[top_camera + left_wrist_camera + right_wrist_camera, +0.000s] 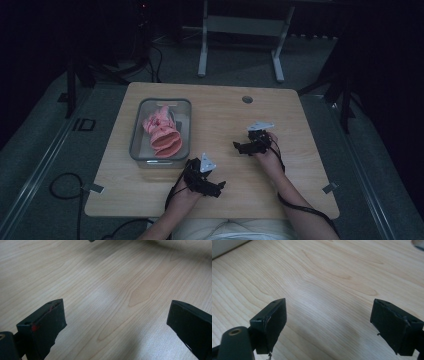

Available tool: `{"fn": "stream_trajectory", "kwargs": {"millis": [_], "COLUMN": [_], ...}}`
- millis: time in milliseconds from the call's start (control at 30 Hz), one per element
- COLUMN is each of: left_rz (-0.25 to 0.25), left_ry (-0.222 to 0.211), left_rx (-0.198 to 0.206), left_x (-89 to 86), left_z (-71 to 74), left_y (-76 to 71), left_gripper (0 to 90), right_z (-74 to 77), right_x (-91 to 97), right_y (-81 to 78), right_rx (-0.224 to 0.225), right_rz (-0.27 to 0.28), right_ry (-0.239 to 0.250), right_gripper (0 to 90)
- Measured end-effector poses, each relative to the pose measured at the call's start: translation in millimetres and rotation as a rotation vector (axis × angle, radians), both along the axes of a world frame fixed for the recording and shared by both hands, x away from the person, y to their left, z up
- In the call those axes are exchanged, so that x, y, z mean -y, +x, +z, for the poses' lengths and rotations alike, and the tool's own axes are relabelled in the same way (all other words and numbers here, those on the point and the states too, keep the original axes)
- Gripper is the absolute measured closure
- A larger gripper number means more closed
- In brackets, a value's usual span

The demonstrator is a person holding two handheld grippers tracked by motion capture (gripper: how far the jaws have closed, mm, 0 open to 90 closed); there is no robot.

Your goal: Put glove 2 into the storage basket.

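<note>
A pink crumpled cloth [162, 132] lies inside a clear rectangular bin [136, 135] on the left half of the wooden table [225, 115]. My left gripper [219, 187] rests near the table's front edge, to the right of the bin's near corner, pointing right. In the left gripper view its jaws stand wide apart over bare wood [112, 302], holding nothing. My right gripper [238, 147] sits at the table's middle right, pointing left toward the bin. Its jaws are also spread wide over bare wood [327, 302], with nothing between them.
A round cable hole [247, 99] is in the table's far side. Two small grey clips [95, 188] [329, 188] sit at the front corners. Cables [65, 192] trail on the floor at the left. A white desk frame [240, 35] stands beyond the table.
</note>
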State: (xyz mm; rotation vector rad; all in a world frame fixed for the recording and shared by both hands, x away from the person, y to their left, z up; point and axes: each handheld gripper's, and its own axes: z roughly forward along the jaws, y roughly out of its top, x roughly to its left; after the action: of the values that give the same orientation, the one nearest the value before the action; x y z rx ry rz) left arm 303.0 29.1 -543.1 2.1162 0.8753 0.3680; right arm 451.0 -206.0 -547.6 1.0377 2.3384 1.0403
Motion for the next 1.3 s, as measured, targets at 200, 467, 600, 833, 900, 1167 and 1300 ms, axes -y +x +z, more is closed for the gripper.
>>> {"fn": "stream_trajectory", "kwargs": {"millis": [200, 467, 600, 833, 900, 1167, 1300], "left_rz": [0.000, -0.026, -0.022, -0.011, -0.010, 0.002, -0.002], "left_ry": [0.031, 0.019, 0.012, 0.016, 0.017, 0.009, 0.015], "left_rx": [0.004, 0.003, 0.013, 0.015, 0.012, 0.014, 0.020], "left_x": [1.3, 0.9, -0.9, -1.6, -1.8, -2.6, -2.1], "left_z": [-6.0, -8.3, -7.5, -8.1, -8.9, -9.6, -10.2], "left_y": [-0.3, -1.0, -1.8, -2.1, -2.7, -4.1, -4.7], "left_gripper": [1.6, 1.6, 1.6, 1.6, 1.6, 1.6, 1.6], "right_z": [-1.0, -6.0, -6.9, -7.4, -8.3, -8.3, -8.8], "right_x": [7.0, 16.1, 20.8, 25.3, 26.6, 30.2, 31.4], "right_y": [-3.5, -6.4, -7.7, -11.1, -11.5, -11.8, -12.1], "right_rx": [0.020, 0.022, 0.021, 0.035, 0.032, 0.037, 0.040], "right_rz": [-0.005, -0.029, -0.042, -0.044, -0.044, -0.055, -0.052], "right_ry": [0.009, 0.020, 0.032, 0.033, 0.034, 0.040, 0.038], "right_gripper": [13.4, 13.6, 13.8, 13.6, 13.6, 13.6, 13.6]}}
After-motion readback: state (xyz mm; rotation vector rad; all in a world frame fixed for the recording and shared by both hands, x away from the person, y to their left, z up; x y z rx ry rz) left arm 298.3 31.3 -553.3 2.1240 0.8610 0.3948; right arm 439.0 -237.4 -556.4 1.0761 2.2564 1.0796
